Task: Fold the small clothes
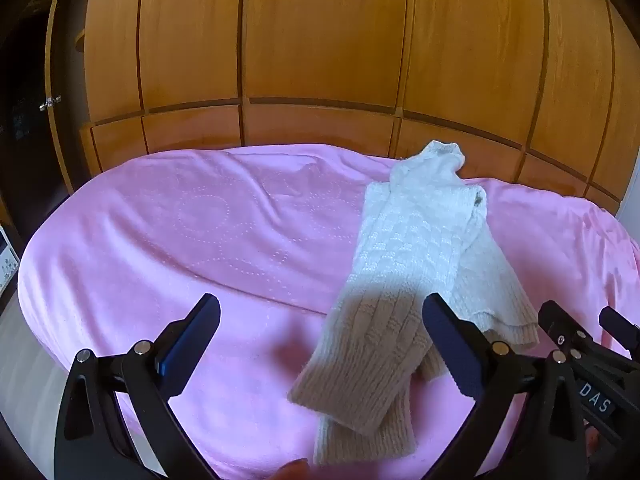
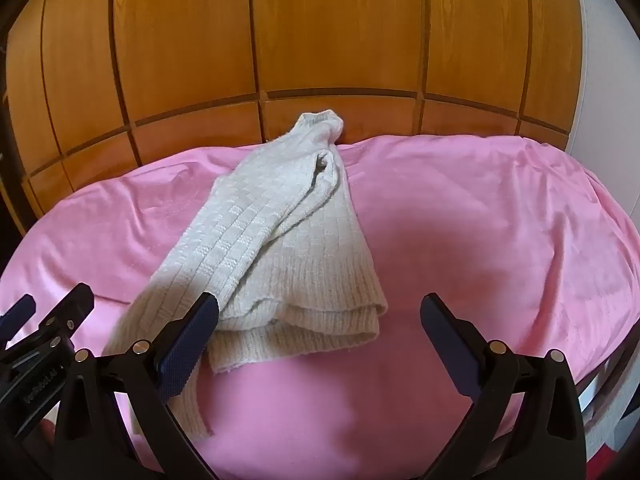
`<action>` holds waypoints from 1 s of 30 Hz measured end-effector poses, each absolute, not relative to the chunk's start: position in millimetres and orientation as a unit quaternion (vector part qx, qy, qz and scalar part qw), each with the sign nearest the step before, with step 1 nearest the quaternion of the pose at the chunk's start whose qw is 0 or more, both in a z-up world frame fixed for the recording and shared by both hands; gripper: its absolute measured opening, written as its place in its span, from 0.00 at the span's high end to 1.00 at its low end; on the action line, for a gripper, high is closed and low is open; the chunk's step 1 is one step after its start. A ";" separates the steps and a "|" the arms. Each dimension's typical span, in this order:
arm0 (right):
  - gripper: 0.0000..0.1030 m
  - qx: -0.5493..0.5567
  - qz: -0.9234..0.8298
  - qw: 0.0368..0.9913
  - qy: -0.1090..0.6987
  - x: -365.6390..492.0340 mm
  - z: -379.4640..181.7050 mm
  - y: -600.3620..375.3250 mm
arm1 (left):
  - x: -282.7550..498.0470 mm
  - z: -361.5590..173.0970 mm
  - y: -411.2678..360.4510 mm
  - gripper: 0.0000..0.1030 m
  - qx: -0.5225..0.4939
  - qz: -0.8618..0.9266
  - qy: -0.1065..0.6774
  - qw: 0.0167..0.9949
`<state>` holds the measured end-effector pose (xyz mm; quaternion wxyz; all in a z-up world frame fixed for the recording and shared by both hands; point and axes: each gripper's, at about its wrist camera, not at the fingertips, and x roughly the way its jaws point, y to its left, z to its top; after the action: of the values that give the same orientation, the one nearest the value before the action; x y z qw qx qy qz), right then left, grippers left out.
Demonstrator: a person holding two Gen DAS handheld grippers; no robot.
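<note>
A cream knit sweater [image 1: 416,240] [image 2: 272,236] lies on a pink blanket [image 1: 180,232] [image 2: 480,220], folded lengthwise, with its collar at the far edge. A long ribbed sleeve [image 1: 360,364] runs toward me on its left side. My left gripper [image 1: 320,308] hovers open above that sleeve with nothing between its fingers. My right gripper [image 2: 320,304] stands open above the sweater's near hem [image 2: 304,332], also holding nothing. Each gripper shows at the edge of the other's view: the right gripper [image 1: 580,316] and the left gripper [image 2: 52,300].
Wooden wardrobe doors [image 1: 320,40] [image 2: 320,32] rise right behind the bed. A dark open section [image 1: 24,120] is at the far left, and a white wall [image 2: 604,80] at the right. The blanket drops off at the bed's edges [image 2: 608,344].
</note>
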<state>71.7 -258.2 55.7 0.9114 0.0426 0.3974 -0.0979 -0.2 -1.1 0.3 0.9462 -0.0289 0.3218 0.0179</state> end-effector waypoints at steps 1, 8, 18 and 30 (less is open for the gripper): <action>0.03 0.042 -0.097 0.911 0.398 71.8 55.2 -258.0 | -0.1 0.3 -1.1 0.02 -0.029 0.018 0.323 0.946; 0.03 0.044 -0.093 0.911 0.398 71.3 52.6 -257.6 | 0.9 -4.1 -2.4 0.02 -0.031 0.023 0.328 0.944; 0.03 0.050 -0.079 0.908 0.409 75.9 42.1 -255.3 | 7.3 -12.0 -4.0 0.02 -0.026 0.028 0.339 0.940; 0.03 0.056 -0.074 0.904 0.417 78.0 40.1 -255.8 | 11.4 -12.7 0.5 0.02 -0.033 0.035 0.343 0.938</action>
<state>78.0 -255.8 40.1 0.9044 0.0564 0.4165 -0.0739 11.4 0.5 -12.7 0.9382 -0.0330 0.3427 0.0348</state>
